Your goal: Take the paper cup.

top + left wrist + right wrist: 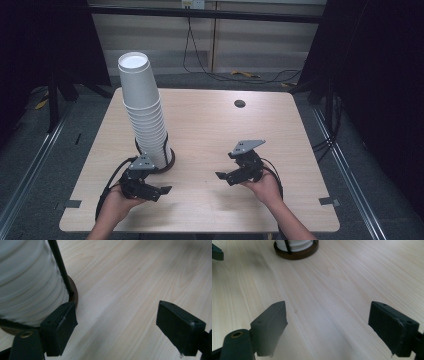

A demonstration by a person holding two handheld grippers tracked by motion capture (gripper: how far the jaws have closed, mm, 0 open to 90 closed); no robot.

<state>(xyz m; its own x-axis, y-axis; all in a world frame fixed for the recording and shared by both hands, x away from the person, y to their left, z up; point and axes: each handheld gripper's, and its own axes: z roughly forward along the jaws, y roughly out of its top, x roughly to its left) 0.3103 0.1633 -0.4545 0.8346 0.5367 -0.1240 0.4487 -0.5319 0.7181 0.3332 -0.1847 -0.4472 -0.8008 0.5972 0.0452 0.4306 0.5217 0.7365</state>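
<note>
Nearest me, both hands rest low on the table (210, 125). The left gripper (159, 190) and right gripper (223, 176) gape empty. Just beyond the left one a tall upright stack of cups (145, 107) leans slightly in its holder (297, 253), so the left is nearer.

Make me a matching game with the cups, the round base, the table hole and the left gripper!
Things:
1. cups
2. base
3. hole
4. left gripper

Descriptions:
A. dark brown ring under the stack
B. open, beside the stack
C. white, tall, leaning
D. far side of the table, right of the stack

Pairs: 1-C, 2-A, 3-D, 4-B
</note>
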